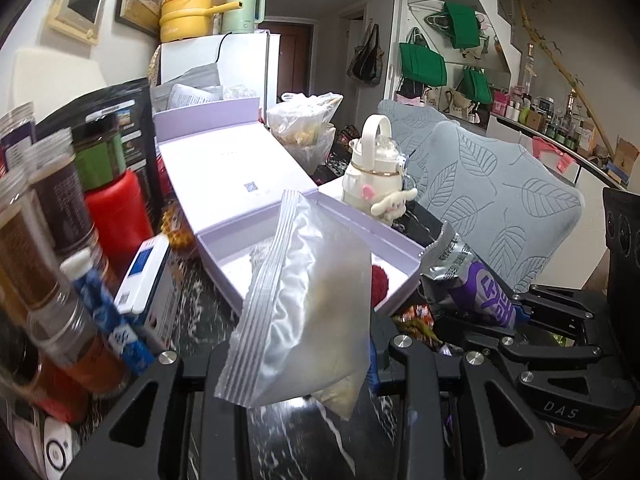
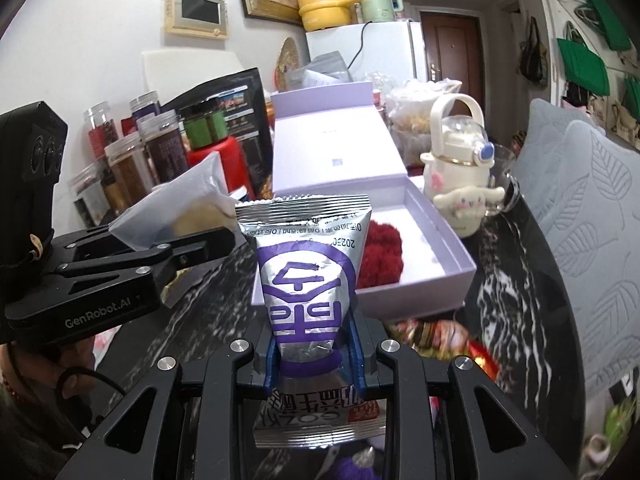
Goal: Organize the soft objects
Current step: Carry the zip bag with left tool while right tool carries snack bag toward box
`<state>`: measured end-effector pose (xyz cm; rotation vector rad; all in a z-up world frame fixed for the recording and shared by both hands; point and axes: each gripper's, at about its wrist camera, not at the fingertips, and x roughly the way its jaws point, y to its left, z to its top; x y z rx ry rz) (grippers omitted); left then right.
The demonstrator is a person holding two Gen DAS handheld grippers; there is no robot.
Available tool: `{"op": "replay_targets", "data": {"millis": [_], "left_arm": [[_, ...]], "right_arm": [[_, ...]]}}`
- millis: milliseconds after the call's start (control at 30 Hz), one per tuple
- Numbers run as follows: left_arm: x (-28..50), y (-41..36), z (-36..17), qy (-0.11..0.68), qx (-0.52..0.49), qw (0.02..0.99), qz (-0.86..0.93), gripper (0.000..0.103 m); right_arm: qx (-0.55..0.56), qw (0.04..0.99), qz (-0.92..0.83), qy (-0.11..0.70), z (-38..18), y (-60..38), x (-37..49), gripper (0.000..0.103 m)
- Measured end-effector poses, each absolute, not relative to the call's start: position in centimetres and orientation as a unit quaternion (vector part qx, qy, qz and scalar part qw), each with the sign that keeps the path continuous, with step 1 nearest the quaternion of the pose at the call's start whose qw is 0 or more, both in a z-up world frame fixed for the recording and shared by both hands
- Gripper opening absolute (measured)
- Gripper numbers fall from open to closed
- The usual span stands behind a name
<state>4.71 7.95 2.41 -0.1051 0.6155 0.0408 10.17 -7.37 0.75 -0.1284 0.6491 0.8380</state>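
- The left gripper is pinching a frosted pouch by its lower part, so the pouch is standing up above the fingers with its crimped seal edge to the left.
- Something pale yellow is showing through the pouch near its bottom; what it is cannot be told.
- The right gripper is pinching a silver-and-purple packet between its blue pads, with the packet's crimped top edge pointing away from the camera and its other end hanging below the fingers.
- In the right wrist view, the left gripper is reaching in from the left with the pouch, just beside the packet.
- In the left wrist view, the right gripper is lying to the right, with the packet sticking out toward the box.
- Both held items are sitting in front of the open lilac box, whose lid is lying flat behind it.
- A red fuzzy thing is lying inside the box, partly hidden behind the packet.
- A cream bottle with a plush charm is standing just right of the box on the dark marbled table.
- Jars and a red can are crowding the table's left side.
- Colourful wrappers are lying on the table near the box's front right corner.
- A leaf-patterned chair is standing at the right.
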Motion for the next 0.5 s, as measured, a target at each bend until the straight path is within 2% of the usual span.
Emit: {"op": "replay_targets", "data": {"millis": [500], "left_arm": [[10.3, 9.0, 4.7, 0.285, -0.023, 0.958, 0.02, 0.032]], "right_arm": [[-0.066, 0.867, 0.4, 0.29, 3.3, -5.2, 15.2, 0.027]]}}
